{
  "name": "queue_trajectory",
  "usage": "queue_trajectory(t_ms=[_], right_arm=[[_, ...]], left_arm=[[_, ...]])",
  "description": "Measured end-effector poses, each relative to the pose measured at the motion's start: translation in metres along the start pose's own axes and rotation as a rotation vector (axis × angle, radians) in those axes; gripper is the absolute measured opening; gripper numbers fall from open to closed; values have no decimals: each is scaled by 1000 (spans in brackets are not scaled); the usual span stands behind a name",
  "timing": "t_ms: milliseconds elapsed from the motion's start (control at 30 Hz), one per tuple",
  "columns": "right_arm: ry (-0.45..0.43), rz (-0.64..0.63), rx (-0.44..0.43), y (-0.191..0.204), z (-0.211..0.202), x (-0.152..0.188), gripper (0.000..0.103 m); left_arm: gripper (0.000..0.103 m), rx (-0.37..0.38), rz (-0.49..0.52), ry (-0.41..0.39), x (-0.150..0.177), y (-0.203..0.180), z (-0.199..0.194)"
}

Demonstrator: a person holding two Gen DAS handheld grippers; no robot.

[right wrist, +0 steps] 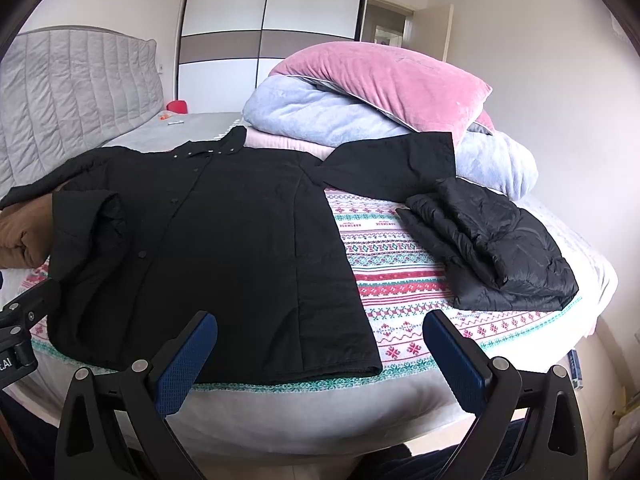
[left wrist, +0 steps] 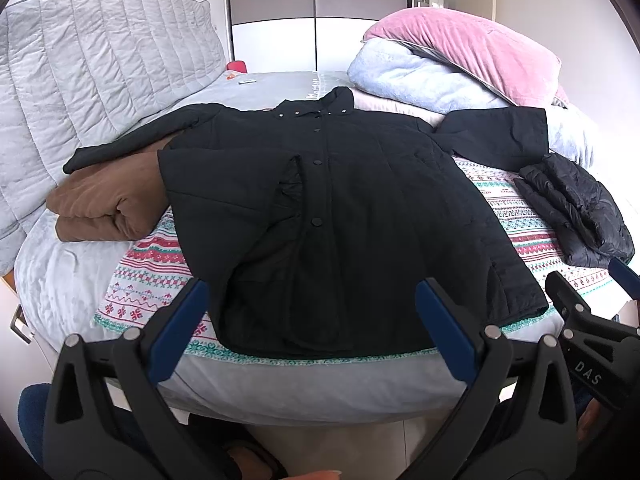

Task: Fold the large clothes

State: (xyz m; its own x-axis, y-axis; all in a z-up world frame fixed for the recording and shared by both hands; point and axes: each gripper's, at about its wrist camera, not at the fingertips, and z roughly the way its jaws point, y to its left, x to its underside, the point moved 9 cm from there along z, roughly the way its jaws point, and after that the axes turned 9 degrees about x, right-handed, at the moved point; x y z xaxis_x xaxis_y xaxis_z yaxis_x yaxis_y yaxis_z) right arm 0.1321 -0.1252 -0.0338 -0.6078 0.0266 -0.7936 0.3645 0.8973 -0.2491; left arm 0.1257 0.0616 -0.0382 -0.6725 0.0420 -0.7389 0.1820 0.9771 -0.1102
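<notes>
Black coat (left wrist: 340, 216) lies buttoned and flat at the bed's (left wrist: 320, 384) near edge; our left gripper (left wrist: 312, 320) and right gripper (right wrist: 320, 356) hover wide open, empty. We should pinch each sleeve, folding inward.

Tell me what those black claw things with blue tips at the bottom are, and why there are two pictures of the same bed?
Those claws are grabbing tools that a person holds, one in each hand. Each tool has a small camera looking out between its two fingers, so you get two pictures: one from the left gripper and one from the right gripper. Both are wide open and hold nothing.

On the bed a big black coat lies spread flat on a patterned blanket, waiting to be folded. One sleeve rests on a folded brown blanket. On the other side lies a folded black puffy jacket. Behind are a light blue quilt and a pink pillow.
</notes>
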Motion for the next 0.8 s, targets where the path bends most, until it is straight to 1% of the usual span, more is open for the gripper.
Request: queue_trajectory(t_ms=[33, 133, 333, 800], right_arm=[[-17, 8, 0, 1, -1, -1, 103], [-16, 4, 3, 2, -1, -1, 103], [6, -1, 7, 3, 0, 0, 103], [19, -11, 7, 3, 3, 2, 103]], left_arm=[[103, -1, 0, -1, 0, 0, 0], [103, -4, 0, 1, 2, -3, 0], [103, -2, 2, 0, 2, -2, 0], [103, -8, -2, 9, 7, -6, 2]])
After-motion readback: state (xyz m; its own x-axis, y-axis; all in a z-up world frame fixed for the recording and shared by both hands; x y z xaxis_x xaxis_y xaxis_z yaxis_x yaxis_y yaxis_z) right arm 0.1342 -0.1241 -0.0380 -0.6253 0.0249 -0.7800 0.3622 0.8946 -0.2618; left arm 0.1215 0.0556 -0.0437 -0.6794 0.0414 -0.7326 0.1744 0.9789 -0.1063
